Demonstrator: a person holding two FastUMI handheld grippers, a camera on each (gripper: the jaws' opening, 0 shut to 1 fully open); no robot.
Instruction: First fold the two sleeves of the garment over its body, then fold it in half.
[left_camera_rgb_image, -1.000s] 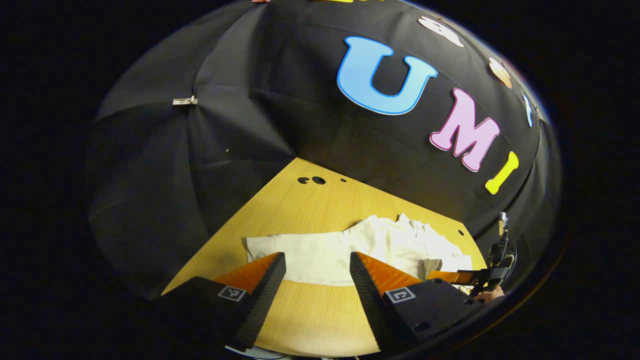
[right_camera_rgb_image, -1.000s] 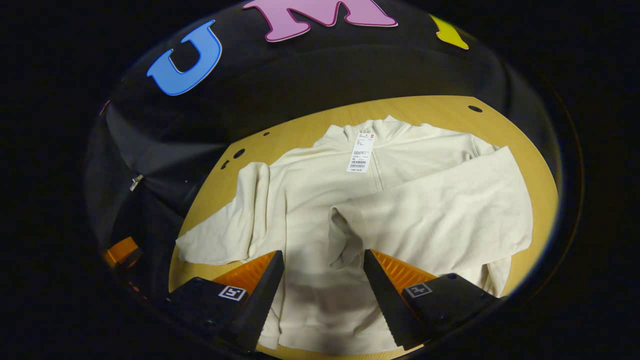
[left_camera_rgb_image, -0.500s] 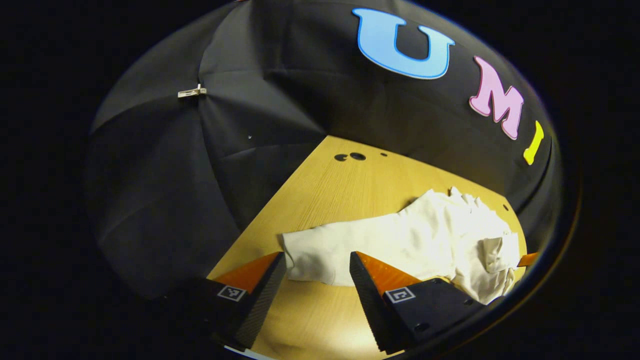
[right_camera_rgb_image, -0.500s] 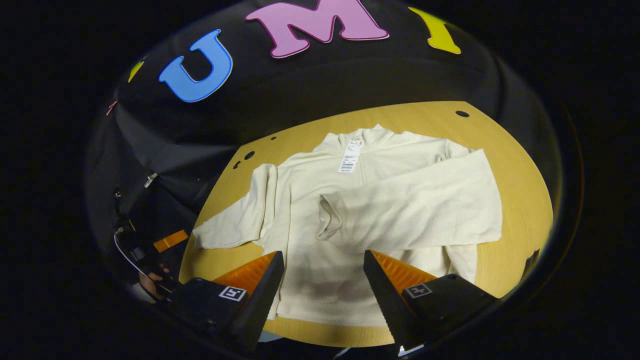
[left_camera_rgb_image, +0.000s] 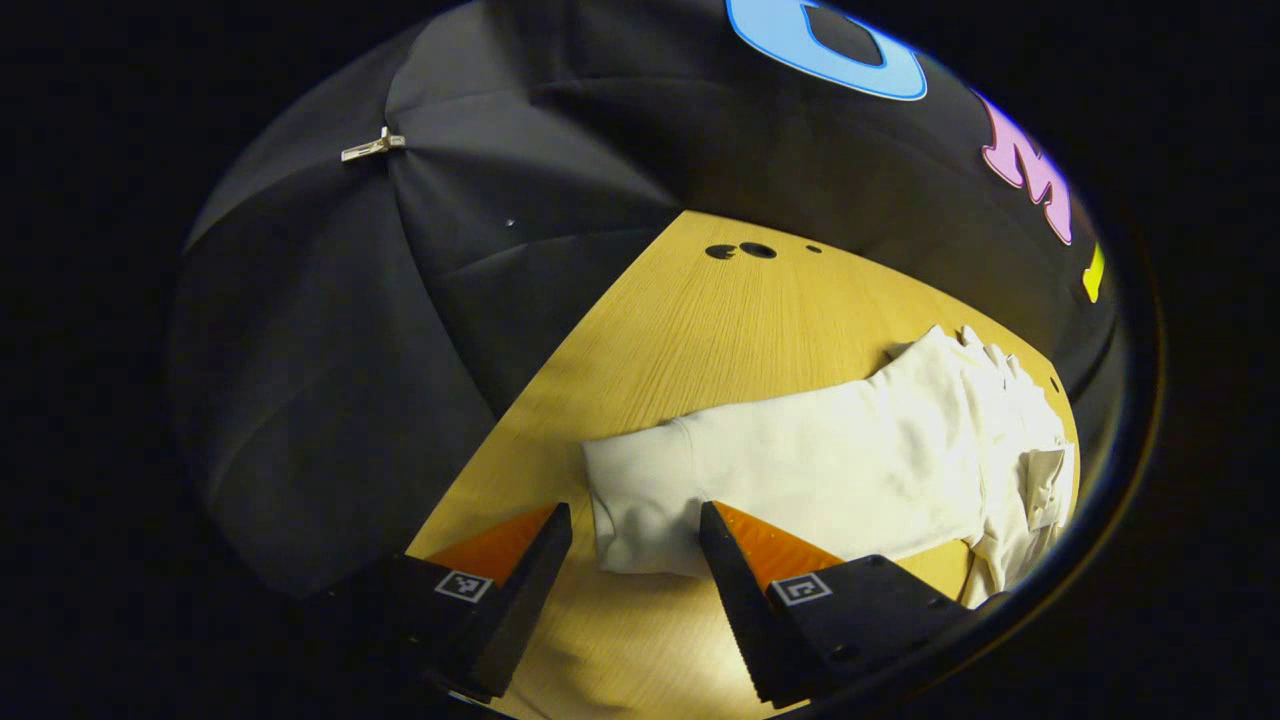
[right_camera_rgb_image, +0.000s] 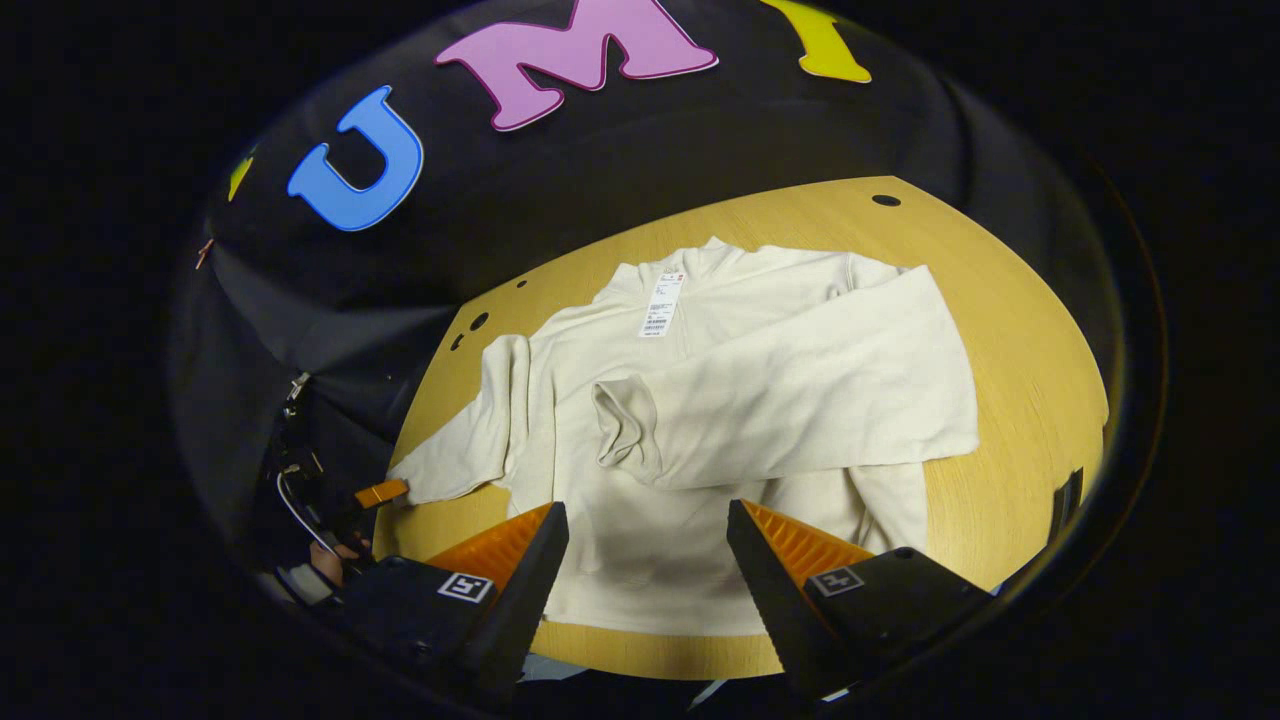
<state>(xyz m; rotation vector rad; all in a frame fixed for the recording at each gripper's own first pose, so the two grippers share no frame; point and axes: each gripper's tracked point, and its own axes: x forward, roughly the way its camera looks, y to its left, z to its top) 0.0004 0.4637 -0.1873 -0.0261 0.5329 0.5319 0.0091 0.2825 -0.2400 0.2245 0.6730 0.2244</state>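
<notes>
The left gripper (left_camera_rgb_image: 634, 560) is hovering wide apart and empty just short of the unfolded sleeve's cuff (left_camera_rgb_image: 640, 500), whose long axis is running away toward the cream sweatshirt (right_camera_rgb_image: 720, 420) on the wooden table (left_camera_rgb_image: 700, 330). The right gripper (right_camera_rgb_image: 648, 560), also wide and empty, is hanging above the hem, farther from that cuff; 1 sleeve (right_camera_rgb_image: 800, 400) is already lying across the body, and nothing is blocking the left approach.
</notes>
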